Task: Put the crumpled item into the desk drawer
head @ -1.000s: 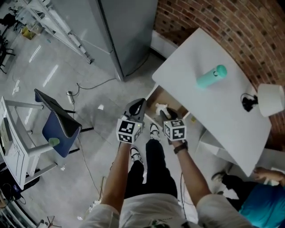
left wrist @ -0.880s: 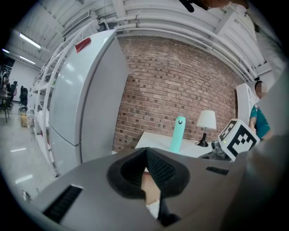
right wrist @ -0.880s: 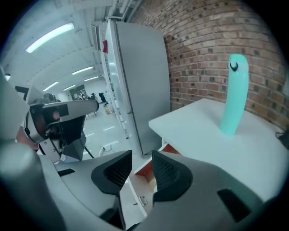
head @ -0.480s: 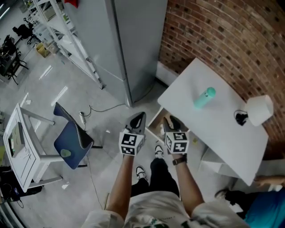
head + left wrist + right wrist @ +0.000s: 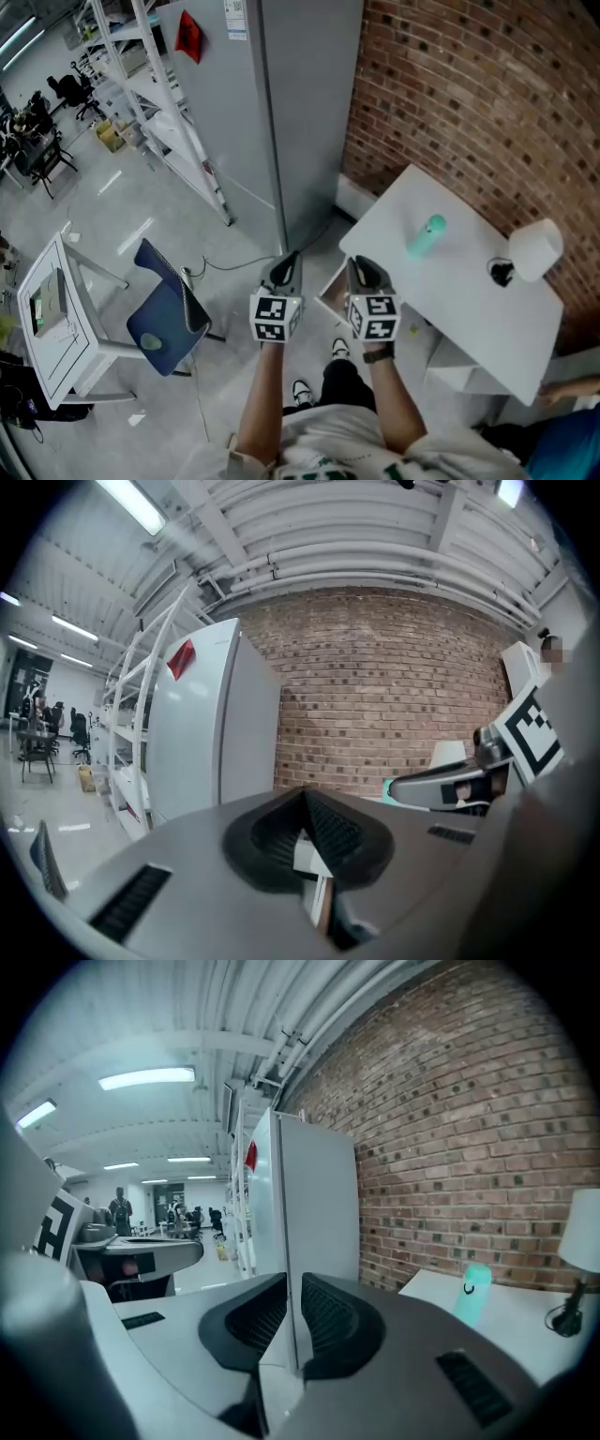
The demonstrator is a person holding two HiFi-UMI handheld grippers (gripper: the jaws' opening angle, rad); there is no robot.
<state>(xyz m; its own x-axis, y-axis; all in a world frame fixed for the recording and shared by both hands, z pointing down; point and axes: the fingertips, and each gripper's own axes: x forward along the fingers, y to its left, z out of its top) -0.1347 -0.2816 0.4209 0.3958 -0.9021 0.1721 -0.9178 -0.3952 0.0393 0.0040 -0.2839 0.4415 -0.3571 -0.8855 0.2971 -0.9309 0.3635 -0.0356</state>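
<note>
Two grippers are held up side by side in front of the person, near the left corner of the white surface point(image 5: 469, 291). The left gripper point(image 5: 286, 264) has its fingers point(image 5: 333, 832) closed tip to tip, with nothing between them. The right gripper point(image 5: 362, 269) is closing; its fingers point(image 5: 323, 1312) are a narrow slit apart, and nothing sits in the gap. Between the two grippers in the head view, a sliver of the open desk drawer point(image 5: 330, 292) shows just under the surface's left edge. The crumpled item cannot be made out in any view, as the grippers cover most of the drawer. On the surface a teal bottle point(image 5: 425, 236) stands toward the far side. A white-shaded lamp point(image 5: 532, 249) stands to its right, well apart from it. A brick wall point(image 5: 469, 94) runs behind the surface, with a tall grey cabinet point(image 5: 281, 112) to its left. A blue chair point(image 5: 164, 314) stands on the floor further left.
</note>
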